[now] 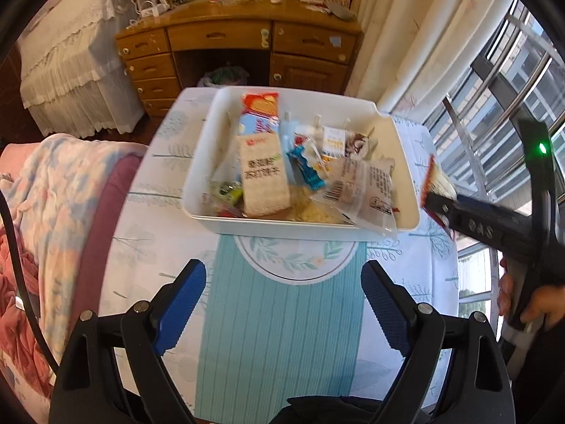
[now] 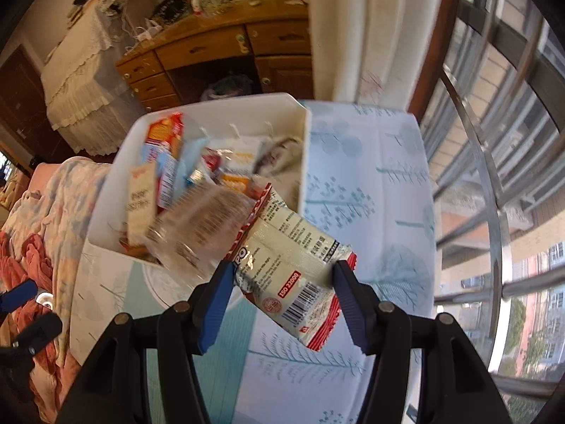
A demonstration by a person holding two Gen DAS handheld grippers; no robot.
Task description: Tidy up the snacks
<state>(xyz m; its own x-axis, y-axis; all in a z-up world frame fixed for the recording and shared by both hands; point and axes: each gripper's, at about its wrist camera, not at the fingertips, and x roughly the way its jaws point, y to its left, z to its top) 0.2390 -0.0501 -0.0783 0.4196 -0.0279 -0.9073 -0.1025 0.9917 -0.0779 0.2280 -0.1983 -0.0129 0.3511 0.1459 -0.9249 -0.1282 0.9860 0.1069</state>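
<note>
We look down on a table (image 1: 169,247) with a pale tree-print cloth, where a white tub (image 1: 406,190) sits at the far middle, heaped with snack packets: a tall cracker pack (image 1: 263,173) to the left, a clear bag (image 1: 367,190) drooping over the near rim. Our left gripper (image 1: 284,304) hangs over the bare teal stripe on the near side, its blue pads wide apart with nothing between them. Our right gripper (image 2: 279,282) clamps a cream and red packet (image 2: 293,265) by both sides, lifted just right of the tub and clear of the cloth. A wooden desk (image 1: 219,35) stands beyond, windows to the right
</note>
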